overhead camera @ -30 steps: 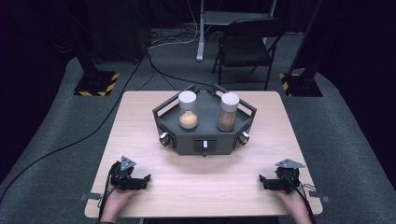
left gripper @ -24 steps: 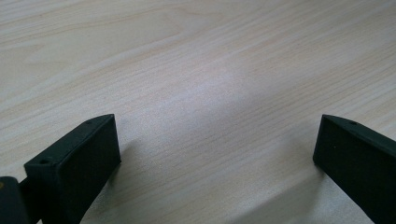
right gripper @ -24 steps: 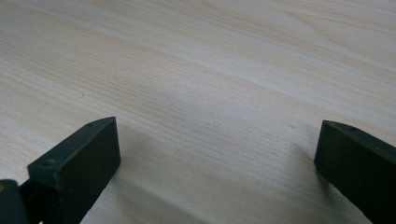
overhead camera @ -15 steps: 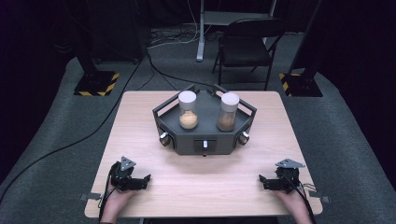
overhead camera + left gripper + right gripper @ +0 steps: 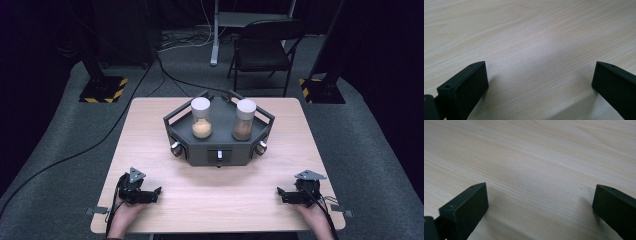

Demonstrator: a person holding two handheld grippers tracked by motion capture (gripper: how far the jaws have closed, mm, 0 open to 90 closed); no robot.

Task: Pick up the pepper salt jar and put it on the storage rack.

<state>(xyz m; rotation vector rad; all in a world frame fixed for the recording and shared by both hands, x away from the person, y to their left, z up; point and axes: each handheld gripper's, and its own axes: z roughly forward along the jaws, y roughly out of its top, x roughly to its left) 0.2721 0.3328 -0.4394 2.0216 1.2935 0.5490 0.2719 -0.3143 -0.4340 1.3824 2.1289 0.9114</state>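
Nothing is shifting since the earlier frames: both grippers are staying where they were, low at the near edge of the pale wooden table (image 5: 150, 130).

Near the table's near left corner, the left black two-jaw gripper (image 5: 155, 194) is resting in a person's left hand (image 5: 124, 216), pointing toward the table's middle. Its jaws are standing wide apart with nothing between them; in the left gripper view, bare wood grain is lying in the gap.

Near the near right corner, the right black two-jaw gripper (image 5: 281, 194) is sitting in the person's right hand (image 5: 312, 215), pointing inward toward the left one. Its jaws are likewise spread wide and holding nothing, with bare wood showing between them.

Farther back, at the table's centre toward the far edge, a dark grey hexagonal tray (image 5: 218, 150) with a raised rim is standing well apart from both grippers. Two clear jars are standing upright in it, side by side: a white-lidded jar of light tan grains (image 5: 201, 118) on the left, and a white-lidded jar of darker brown grains (image 5: 244, 120) on the right.

Beyond the table, a black folding chair (image 5: 262, 47) is standing on the grey floor.
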